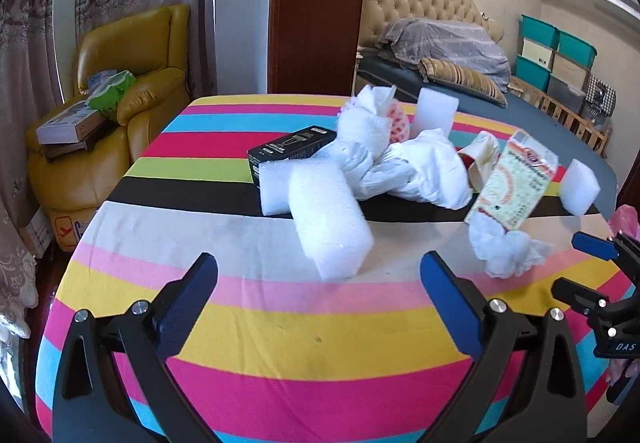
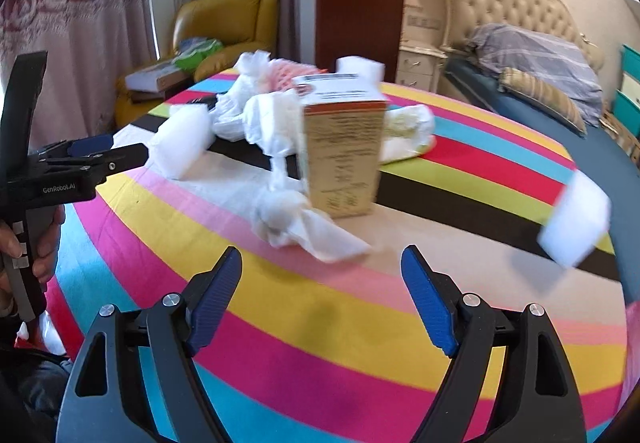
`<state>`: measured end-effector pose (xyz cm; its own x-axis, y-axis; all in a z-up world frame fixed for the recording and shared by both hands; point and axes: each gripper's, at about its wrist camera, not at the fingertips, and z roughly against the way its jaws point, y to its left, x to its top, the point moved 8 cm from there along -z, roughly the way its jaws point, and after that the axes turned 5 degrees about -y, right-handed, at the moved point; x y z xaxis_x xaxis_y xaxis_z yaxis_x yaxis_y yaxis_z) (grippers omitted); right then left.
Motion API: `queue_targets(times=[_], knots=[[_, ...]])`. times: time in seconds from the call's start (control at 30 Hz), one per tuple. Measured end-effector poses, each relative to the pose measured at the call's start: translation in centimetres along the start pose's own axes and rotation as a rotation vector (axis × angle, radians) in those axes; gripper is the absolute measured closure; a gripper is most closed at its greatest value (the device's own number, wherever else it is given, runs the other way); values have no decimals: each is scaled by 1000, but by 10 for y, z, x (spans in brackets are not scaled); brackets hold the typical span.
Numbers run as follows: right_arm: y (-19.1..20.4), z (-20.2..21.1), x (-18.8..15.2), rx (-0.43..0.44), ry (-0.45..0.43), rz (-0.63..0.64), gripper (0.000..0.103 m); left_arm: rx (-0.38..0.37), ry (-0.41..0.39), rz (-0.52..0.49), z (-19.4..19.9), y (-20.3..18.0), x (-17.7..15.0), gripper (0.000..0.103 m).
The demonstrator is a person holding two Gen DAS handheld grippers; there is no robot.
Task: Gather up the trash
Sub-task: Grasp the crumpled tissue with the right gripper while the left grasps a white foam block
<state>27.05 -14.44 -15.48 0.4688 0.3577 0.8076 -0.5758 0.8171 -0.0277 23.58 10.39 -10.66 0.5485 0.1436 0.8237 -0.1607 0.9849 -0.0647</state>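
Trash lies heaped on a striped table [image 1: 256,327]: white foam blocks [image 1: 330,221], crumpled white plastic bags [image 1: 420,173], a black box [image 1: 290,149], a printed carton [image 1: 514,183] and a twisted tissue [image 1: 508,249]. My left gripper [image 1: 320,263] hovers open just short of the nearest foam block, nothing between its fingers. In the right wrist view my right gripper [image 2: 322,263] stands open above the table, the twisted tissue [image 2: 298,227] and the upright carton [image 2: 342,153] right ahead of it. Another foam block [image 2: 574,223] lies at the right.
A yellow armchair [image 1: 132,83] with boxes on it stands behind the table at the left. A bed [image 1: 460,83] with a tufted headboard and stacked teal bins [image 1: 556,51] are at the back right. A hand [image 2: 44,243] holds the left gripper's handle at the left edge.
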Motion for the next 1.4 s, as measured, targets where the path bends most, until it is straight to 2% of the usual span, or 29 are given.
queue_targets(times=[0.3,0.37,0.4,0.43,0.47,0.67,0.8,0.83,0.9,0.93,1.0,1.03,1.2,1.4], knots=[[18,-39,19,32,65,45,26,12,-2,23,-14,16,11,5],[20,-45,19,40,82,50,34,4,2,31,-16,19,10,5],[19,-46,18,39,87,52,43,1,8,28,-17,18,9,5],[20,-48,16,38,93,53,57,0,13,24,-19,17,8,5],[20,-49,14,40,102,54,63,-3,22,16,-22,16,7,5],[17,-35,8,52,63,16,68,-29,56,6,-36,-4,5,5],[13,-23,3,62,46,-7,69,-4,71,-8,-51,-17,10,6],[12,-19,3,69,36,-16,69,17,78,-17,-56,-19,11,8],[11,-13,2,72,21,-29,69,45,98,-29,-64,-22,11,26],[10,-9,2,74,14,-34,69,49,113,-27,-70,-23,9,31],[10,-5,0,81,6,-38,69,51,130,-15,-78,-23,6,58],[9,-3,-1,81,3,-41,69,56,140,-15,-81,-24,4,63],[3,7,-8,75,-18,-72,69,26,85,-41,-69,-34,7,67],[-7,17,-13,49,-41,-112,68,-78,-5,-78,-29,-64,2,67]])
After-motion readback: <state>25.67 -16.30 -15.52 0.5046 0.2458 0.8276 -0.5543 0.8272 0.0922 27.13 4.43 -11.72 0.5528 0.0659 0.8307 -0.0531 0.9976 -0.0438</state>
